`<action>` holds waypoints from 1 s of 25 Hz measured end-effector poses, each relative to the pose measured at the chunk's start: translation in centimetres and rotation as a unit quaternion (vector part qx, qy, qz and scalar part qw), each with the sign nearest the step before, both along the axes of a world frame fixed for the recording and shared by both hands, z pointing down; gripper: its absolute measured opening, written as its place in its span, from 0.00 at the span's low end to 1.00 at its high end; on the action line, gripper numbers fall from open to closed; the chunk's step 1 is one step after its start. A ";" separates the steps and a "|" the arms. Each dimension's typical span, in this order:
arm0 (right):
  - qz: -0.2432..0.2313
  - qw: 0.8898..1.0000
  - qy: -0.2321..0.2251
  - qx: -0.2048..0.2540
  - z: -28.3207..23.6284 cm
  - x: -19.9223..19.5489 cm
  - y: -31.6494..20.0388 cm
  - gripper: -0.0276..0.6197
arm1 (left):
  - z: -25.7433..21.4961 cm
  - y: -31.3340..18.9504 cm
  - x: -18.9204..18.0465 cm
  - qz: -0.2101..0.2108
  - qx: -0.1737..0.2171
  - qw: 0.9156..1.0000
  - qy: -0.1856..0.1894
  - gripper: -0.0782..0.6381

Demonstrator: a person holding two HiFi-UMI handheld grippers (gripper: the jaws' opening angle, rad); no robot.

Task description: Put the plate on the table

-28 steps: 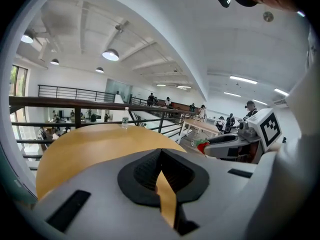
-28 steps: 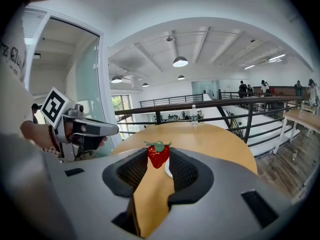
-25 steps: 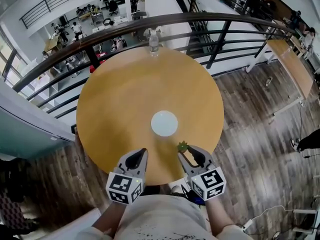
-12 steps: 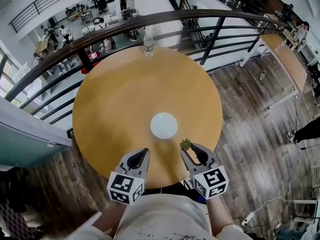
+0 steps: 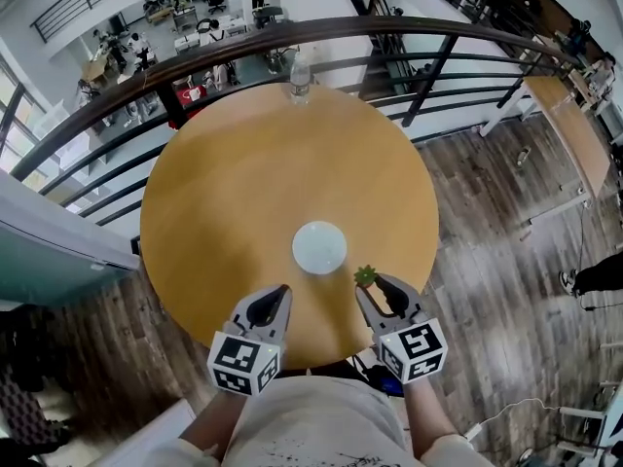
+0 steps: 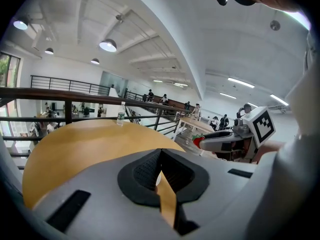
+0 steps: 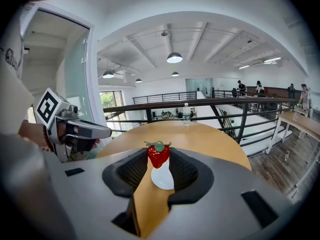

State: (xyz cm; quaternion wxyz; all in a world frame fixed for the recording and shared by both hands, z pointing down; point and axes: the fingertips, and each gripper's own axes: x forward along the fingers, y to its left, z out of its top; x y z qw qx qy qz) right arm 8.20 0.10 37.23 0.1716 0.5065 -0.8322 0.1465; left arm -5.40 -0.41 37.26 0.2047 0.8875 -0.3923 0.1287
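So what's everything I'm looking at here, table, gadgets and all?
table: one, tan wood, round, centre
plate: one, white, on the table's near half, nothing on it
water bottle: one, clear, upright at the table's far edge
strawberry: one, red with green leaves, between the right gripper's jaws
railing: one, dark, curving behind the table
floor: dark wood planks, around the table
left gripper: one, grey, jaws together, empty
right gripper: one, grey, holding the strawberry

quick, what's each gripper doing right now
left gripper: closed, empty
right gripper: closed on a strawberry
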 end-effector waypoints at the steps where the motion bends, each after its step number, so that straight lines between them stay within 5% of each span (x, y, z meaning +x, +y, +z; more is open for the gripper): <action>1: -0.003 1.000 0.002 -0.002 0.2 0.0 -0.4 0.27 | 0.1 -0.3 0.1 -0.003 -0.002 1.000 0.000 0.14; 25: -0.056 0.997 0.018 -0.058 8.1 -1.1 -10.9 0.27 | 6.9 -8.8 1.4 -0.029 -0.037 0.999 -0.015 0.14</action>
